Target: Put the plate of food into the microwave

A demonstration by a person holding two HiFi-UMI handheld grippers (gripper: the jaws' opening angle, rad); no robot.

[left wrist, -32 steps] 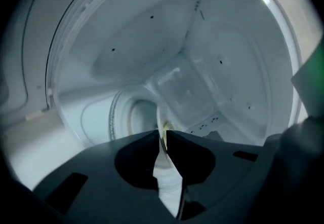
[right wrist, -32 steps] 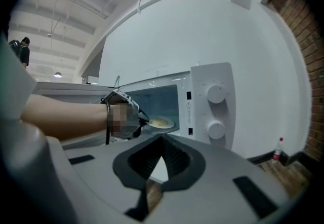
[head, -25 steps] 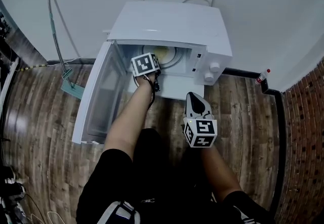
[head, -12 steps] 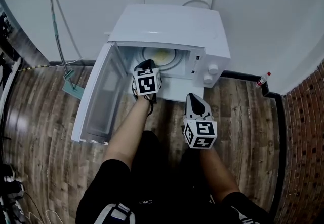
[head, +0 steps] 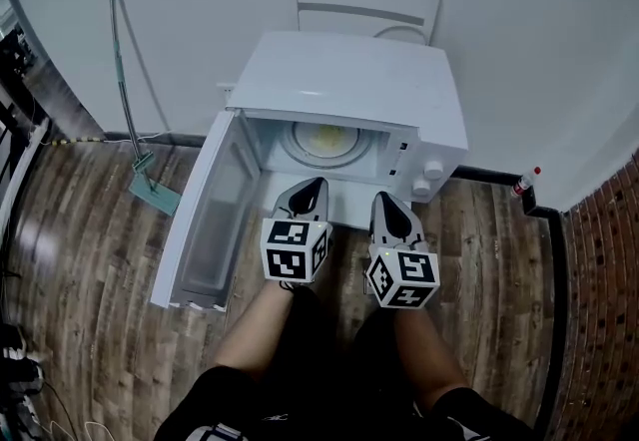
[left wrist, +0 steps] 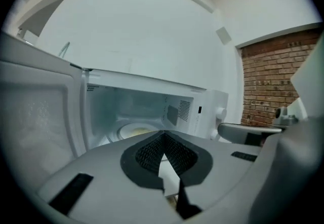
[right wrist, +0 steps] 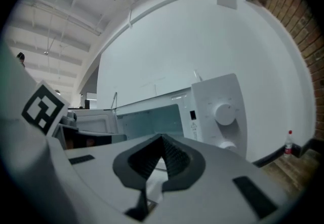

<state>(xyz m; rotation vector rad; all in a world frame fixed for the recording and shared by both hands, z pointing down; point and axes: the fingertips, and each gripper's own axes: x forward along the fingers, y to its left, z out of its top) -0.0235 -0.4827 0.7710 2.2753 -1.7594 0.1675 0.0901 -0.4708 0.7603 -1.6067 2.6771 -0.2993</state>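
The plate of food point(head: 327, 140) sits inside the white microwave point(head: 349, 80), on the round turntable at the middle of its cavity, yellowish food showing on top. The microwave's door point(head: 215, 215) stands swung wide open at the microwave's left side. The left claw point(head: 314, 184) is just in front of the microwave's open mouth, outside the cavity, with its jaws pressed together and nothing between them. The right claw point(head: 385, 200) is beside it, in front of the microwave's control panel with its two knobs point(head: 431, 171); its jaws are likewise together and empty. Both claws point toward the microwave and touch neither it nor the plate. A white chair point(head: 365, 2) stands behind the microwave against the wall, a green-handled mop point(head: 122, 70) leans left of the microwave, and a small bottle point(head: 524, 181) stands to the microwave's right.
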